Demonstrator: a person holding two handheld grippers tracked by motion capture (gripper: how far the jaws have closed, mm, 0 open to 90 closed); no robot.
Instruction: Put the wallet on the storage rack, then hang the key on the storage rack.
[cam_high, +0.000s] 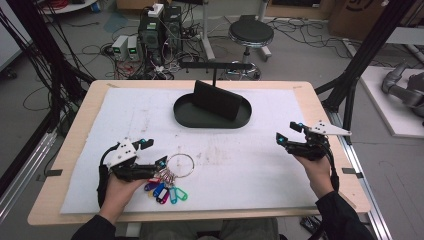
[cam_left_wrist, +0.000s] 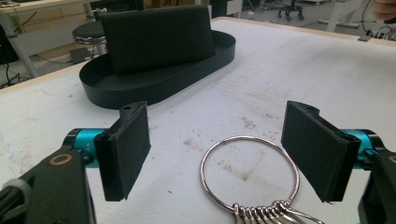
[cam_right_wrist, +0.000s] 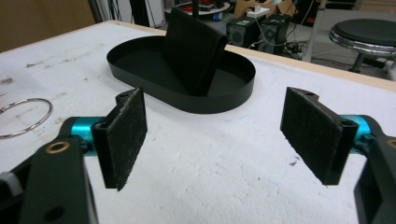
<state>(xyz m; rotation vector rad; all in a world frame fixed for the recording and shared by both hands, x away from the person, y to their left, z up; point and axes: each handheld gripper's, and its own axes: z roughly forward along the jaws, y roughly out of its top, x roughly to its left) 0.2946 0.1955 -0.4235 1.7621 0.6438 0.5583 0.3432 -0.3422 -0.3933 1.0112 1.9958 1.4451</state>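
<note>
A big metal key ring (cam_high: 193, 165) (cam_left_wrist: 252, 138) with several coloured tags (cam_high: 165, 192) lies flat on the white mat at the front left. My left gripper (cam_high: 154, 152) (cam_left_wrist: 222, 149) stands open just over the ring's near side, its pads on either side of the ring and apart from it. At the mat's right edge my right gripper (cam_high: 288, 131) (cam_right_wrist: 219, 140) is open, with nothing between its pads. The ring (cam_right_wrist: 46, 114) shows at the left of the right gripper view. A black oval tray (cam_high: 200, 122) (cam_left_wrist: 154, 88) (cam_right_wrist: 219, 102) at the back holds an upright black block (cam_high: 216, 100) (cam_left_wrist: 156, 37) (cam_right_wrist: 194, 51).
The white mat (cam_high: 240, 165) covers most of the wooden table (cam_high: 80, 125). Behind the table are a round stool (cam_high: 251, 34), computer boxes (cam_high: 160, 30) and loose cables on the floor. Black frame posts (cam_high: 367, 50) rise at the right.
</note>
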